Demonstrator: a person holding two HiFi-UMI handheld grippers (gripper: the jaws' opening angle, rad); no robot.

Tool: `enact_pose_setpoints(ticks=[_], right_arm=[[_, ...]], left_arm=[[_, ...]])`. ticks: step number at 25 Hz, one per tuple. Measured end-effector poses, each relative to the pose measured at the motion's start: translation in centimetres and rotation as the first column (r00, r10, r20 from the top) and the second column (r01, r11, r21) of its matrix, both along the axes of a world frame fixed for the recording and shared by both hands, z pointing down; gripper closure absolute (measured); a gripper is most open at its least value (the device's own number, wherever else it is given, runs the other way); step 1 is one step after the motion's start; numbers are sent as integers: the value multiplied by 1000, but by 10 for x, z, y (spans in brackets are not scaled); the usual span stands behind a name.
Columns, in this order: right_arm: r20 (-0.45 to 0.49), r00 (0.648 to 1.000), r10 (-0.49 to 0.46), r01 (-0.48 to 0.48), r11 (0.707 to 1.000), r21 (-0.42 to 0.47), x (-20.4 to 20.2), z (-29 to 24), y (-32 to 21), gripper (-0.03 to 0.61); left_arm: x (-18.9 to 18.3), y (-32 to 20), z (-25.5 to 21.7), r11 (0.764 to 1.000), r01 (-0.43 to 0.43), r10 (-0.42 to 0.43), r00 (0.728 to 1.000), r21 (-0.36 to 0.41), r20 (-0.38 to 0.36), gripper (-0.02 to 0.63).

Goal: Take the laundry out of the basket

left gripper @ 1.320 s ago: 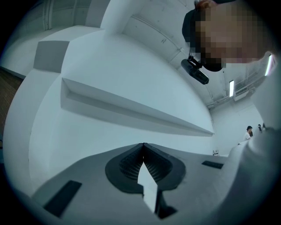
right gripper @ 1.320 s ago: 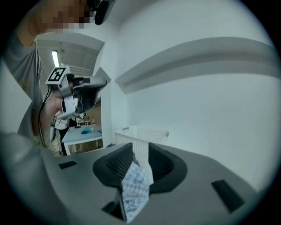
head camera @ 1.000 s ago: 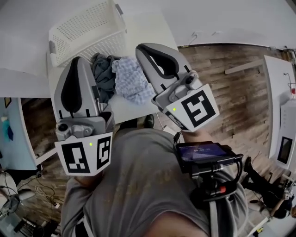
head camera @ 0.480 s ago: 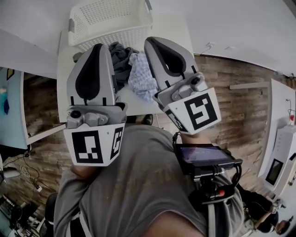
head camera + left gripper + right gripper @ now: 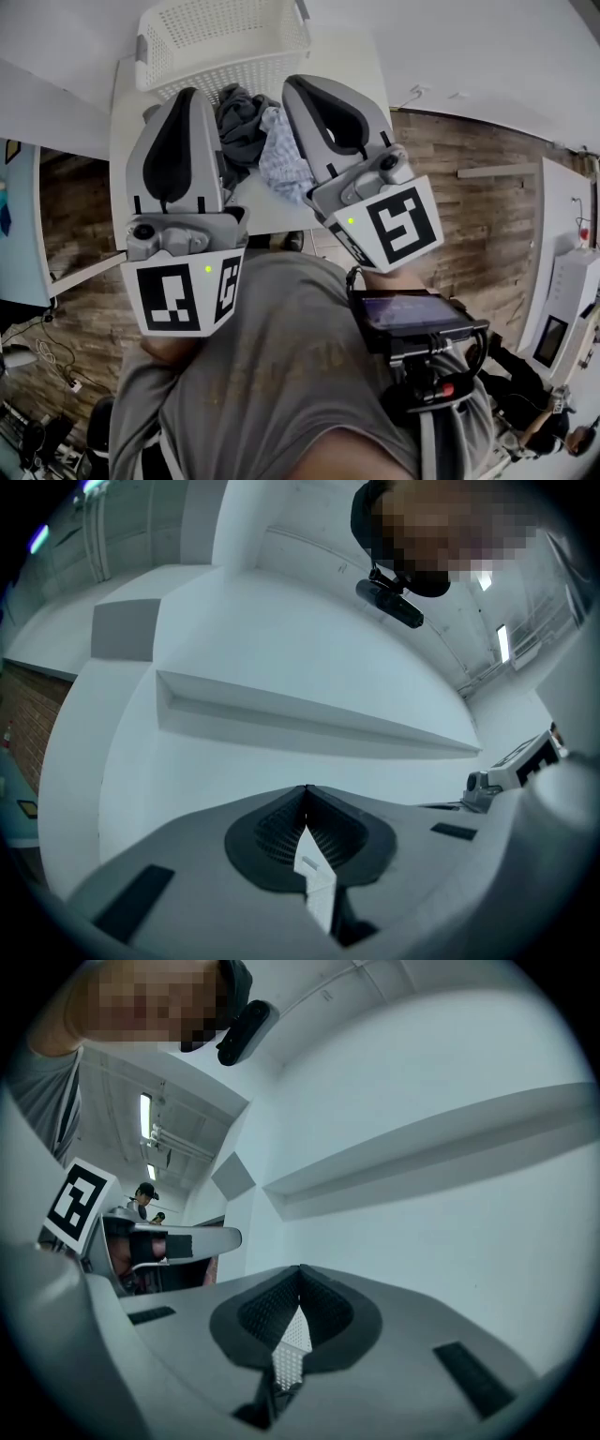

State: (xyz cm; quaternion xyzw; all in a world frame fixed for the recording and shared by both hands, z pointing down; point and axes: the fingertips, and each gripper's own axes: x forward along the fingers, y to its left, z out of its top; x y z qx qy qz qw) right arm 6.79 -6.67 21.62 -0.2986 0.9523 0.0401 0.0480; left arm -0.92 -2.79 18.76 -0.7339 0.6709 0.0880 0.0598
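A white lattice basket (image 5: 225,37) stands at the far end of a white table (image 5: 349,58), and no cloth shows inside it. In front of it on the table lie a dark grey garment (image 5: 240,120) and a blue-and-white checked cloth (image 5: 283,157). My left gripper (image 5: 184,94) is raised in front of the table's left part, shut and empty. On the other side of the clothes my right gripper (image 5: 298,82) is raised, also shut with nothing in it. Both gripper views face a white wall and ceiling, with the left gripper's jaws (image 5: 305,789) and the right gripper's jaws (image 5: 300,1269) closed together.
Wooden floor (image 5: 469,187) surrounds the table. A second white table (image 5: 562,197) with equipment stands at the right. A screen device (image 5: 412,314) hangs on the person's chest. Another person (image 5: 145,1194) stands far off in the right gripper view.
The head view has swung, so the basket and table now sit higher and more centred. Both grippers stay raised and shut. The clothes lie where they were.
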Motion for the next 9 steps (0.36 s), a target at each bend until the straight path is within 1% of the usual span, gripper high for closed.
enact_pose_setpoints(ticks=[9], right_arm=[[-14,1000,-2,2,1000,-10,-3,5,-2,571]], left_arm=[[-2,-3,3,1000,-10,10,1000,-5,-6,604]])
